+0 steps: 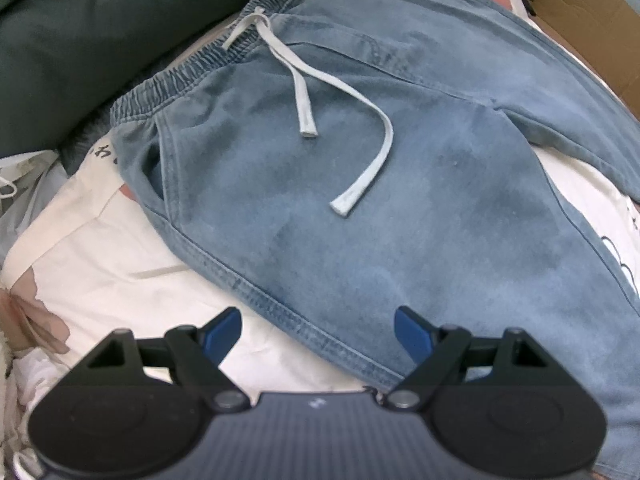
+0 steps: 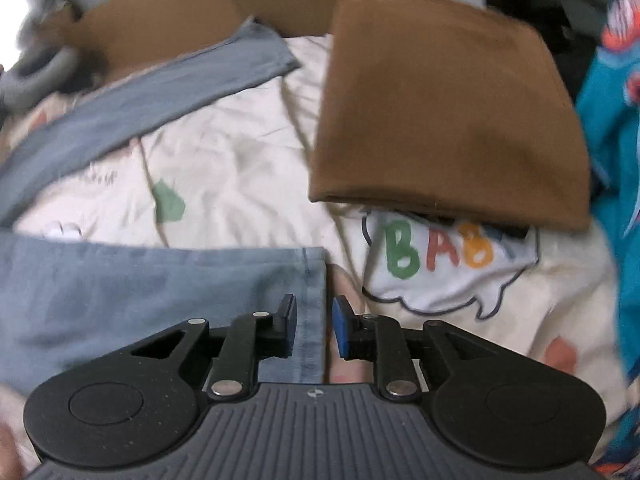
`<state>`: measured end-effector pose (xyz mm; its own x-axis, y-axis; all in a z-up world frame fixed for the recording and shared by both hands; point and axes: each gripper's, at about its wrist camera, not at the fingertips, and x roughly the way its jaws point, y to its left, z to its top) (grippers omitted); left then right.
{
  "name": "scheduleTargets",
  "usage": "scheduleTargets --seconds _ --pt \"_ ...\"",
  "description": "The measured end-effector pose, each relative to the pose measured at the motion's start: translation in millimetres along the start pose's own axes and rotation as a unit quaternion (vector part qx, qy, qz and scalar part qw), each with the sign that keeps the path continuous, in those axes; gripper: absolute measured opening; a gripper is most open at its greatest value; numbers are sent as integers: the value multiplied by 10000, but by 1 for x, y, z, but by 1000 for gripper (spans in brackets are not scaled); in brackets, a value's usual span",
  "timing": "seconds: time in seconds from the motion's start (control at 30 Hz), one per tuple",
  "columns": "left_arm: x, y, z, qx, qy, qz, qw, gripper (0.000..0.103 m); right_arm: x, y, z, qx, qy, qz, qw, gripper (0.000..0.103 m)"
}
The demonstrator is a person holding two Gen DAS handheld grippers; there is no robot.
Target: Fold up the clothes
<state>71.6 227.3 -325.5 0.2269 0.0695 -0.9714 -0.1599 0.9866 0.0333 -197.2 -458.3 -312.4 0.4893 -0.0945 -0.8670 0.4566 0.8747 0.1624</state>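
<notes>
Light blue denim pants (image 1: 360, 184) with an elastic waistband and a white drawstring (image 1: 320, 92) lie flat on a cream printed bedsheet (image 1: 100, 264). My left gripper (image 1: 318, 332) is open, hovering over the near side seam of the pants. In the right wrist view both pant legs (image 2: 132, 292) stretch leftward. My right gripper (image 2: 314, 328) is partly closed, with its fingers straddling the hem edge of the near leg (image 2: 314, 280); the pads do not touch the cloth.
A folded brown garment (image 2: 440, 120) lies on the sheet (image 2: 240, 168) beyond the right gripper, over a "BABY" print (image 2: 436, 256). A teal patterned cloth (image 2: 612, 140) is at the right. A cardboard box (image 2: 200, 12) stands behind. Dark green fabric (image 1: 100, 40) lies beyond the waistband.
</notes>
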Motion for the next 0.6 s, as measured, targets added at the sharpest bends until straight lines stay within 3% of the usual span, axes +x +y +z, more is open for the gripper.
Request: scheduleTargets --seconds 0.03,0.13,0.5,0.6 --pt "0 1 0 12 -3 12 10000 85 2 -4 0 105 -7 24 9999 37" --pt "-1 4 1 8 -18 39 10000 85 9 -10 2 334 -20 69 9994 42" --pt "4 9 9 -75 35 86 9999 86 61 -9 22 668 172 215 9974 43" --pt "7 11 10 -122 60 104 9999 86 78 -9 25 699 354 170 9968 49"
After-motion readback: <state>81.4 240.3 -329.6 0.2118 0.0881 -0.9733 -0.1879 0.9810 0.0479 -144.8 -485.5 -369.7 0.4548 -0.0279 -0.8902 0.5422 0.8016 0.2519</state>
